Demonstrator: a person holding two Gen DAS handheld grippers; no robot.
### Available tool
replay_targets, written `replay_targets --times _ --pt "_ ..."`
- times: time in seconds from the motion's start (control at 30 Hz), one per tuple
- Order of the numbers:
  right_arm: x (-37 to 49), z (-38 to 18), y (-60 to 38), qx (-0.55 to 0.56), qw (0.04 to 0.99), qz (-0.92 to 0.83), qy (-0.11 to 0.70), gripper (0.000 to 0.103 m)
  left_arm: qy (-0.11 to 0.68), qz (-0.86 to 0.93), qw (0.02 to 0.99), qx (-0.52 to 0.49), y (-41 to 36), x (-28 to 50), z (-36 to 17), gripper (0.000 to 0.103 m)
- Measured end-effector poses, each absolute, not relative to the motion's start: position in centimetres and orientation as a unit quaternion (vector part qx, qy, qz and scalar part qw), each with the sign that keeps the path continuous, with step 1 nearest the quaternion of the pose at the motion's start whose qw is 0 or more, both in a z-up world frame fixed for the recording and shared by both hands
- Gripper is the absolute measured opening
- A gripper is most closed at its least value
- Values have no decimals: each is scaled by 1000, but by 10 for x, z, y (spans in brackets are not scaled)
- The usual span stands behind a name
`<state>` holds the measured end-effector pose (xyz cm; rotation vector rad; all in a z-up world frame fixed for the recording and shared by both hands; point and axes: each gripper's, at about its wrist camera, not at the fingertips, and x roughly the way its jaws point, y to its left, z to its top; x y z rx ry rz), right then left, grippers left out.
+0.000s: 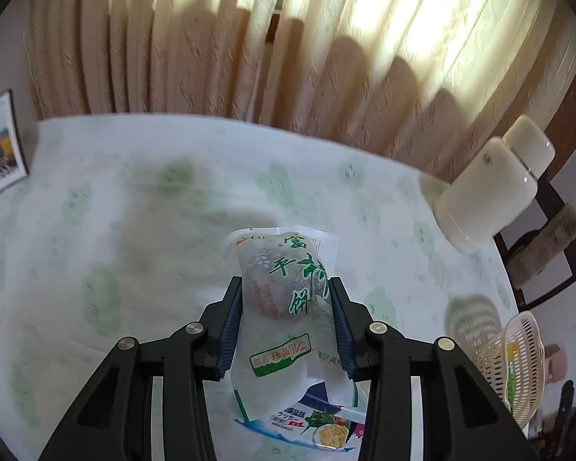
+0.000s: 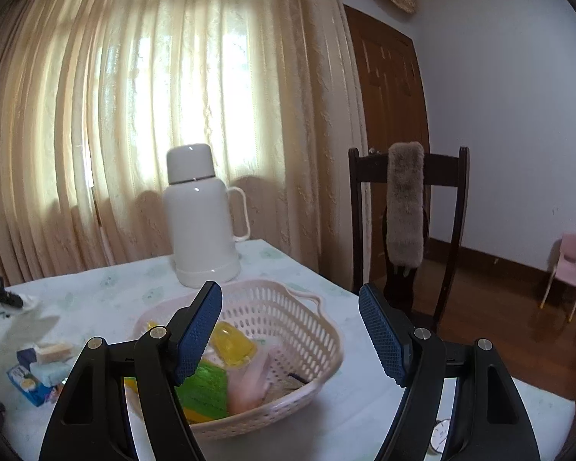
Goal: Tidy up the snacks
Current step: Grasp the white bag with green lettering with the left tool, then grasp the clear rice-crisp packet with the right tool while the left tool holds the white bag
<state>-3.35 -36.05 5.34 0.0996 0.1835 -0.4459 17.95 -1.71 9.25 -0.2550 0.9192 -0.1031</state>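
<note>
My left gripper (image 1: 286,296) is shut on a white snack packet with green lettering (image 1: 284,272) and holds it above the table. Under it lies a blue and white cracker packet (image 1: 318,428). The pink perforated basket (image 2: 318,330) stands on the table and holds a yellow packet (image 2: 234,342), a green packet (image 2: 205,388) and a pale pink packet (image 2: 249,380). My right gripper (image 2: 290,330) is open and empty, above the basket's near side. The basket also shows at the right edge of the left wrist view (image 1: 518,349).
A white thermos (image 2: 199,215) stands behind the basket; it also shows in the left wrist view (image 1: 491,188). Blue snack packets (image 2: 38,368) lie left of the basket. A dark chair (image 2: 407,211) stands at the table's right edge. A wristwatch (image 2: 439,436) lies near the front edge.
</note>
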Motion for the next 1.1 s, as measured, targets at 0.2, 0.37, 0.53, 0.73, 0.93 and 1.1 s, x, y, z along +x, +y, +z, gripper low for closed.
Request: replay_targets --times 0.2,0.37,0.53,0.73,0.93,1.1 --pt "-40 78 -311 34 983 -167 64 75 422 -50 896 -132 -8 172 109 39" --pt "-13 87 -268 34 992 -62 109 75 399 -44 905 -140 5 163 125 39" --pt "42 74 -239 86 971 52 217 75 372 -35 917 -137 12 153 141 39" --pt "102 51 -209 114 941 98 304 75 355 -51 921 -149 21 144 154 39" --pt "138 28 -189 128 919 101 358 75 344 -59 924 -159 27 138 164 40" --pt "159 16 -177 134 904 113 389 74 341 -64 924 -159 24 135 167 40"
